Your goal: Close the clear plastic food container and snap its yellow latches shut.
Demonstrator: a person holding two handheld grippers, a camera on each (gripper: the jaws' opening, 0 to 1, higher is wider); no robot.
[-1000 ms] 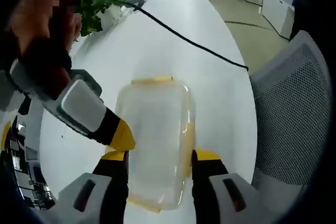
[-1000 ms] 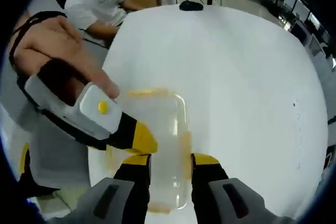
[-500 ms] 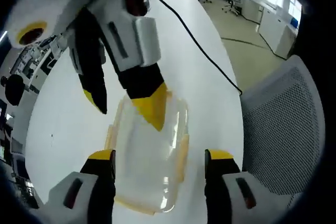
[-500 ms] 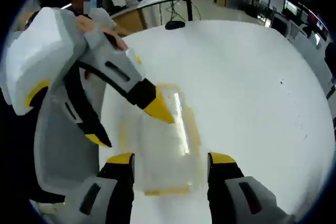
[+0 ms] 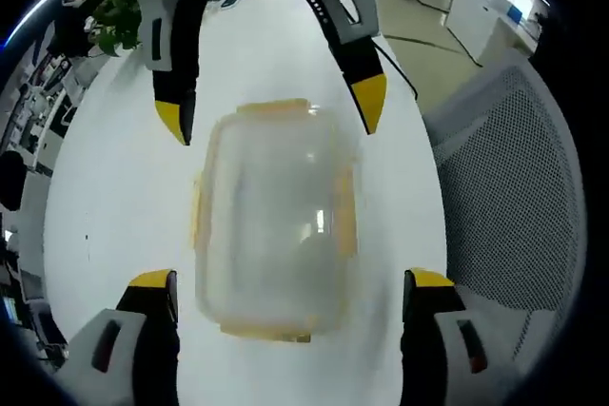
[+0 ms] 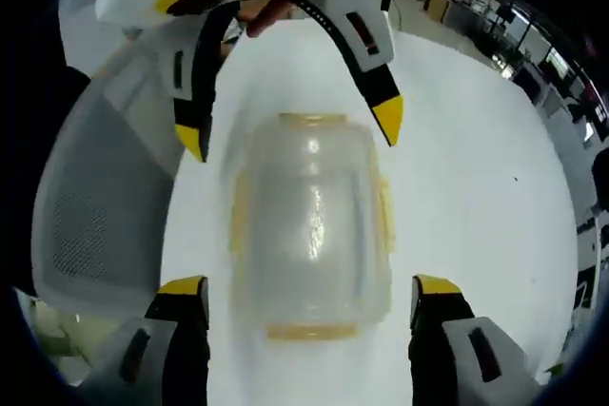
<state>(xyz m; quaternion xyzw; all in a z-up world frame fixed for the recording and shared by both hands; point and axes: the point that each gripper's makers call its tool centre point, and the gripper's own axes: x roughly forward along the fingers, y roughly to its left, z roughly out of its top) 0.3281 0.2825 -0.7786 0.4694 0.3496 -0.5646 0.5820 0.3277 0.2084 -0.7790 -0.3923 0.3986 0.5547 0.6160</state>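
Both tongs, left (image 5: 290,287) and right (image 6: 309,292), were wide apart above the clear rectangular plastic container (image 5: 274,221) on the white desk (image 5: 124,206), so each should probably press one yellow latch (image 5: 344,216) squarely.

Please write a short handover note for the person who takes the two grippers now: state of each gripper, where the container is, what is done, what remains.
Left gripper: open, jaws spread wide on either side of the clear container, not touching it.
Right gripper: open, facing the left one from the opposite end, jaws also either side of the container and apart from it.
Container: lies flat on the white table, beside a mesh chair. The lid appears to be on.
Yellow latches: visible along the sides and ends; the blur hides whether any is snapped.
Left to do: check each latch and press down any that is loose.
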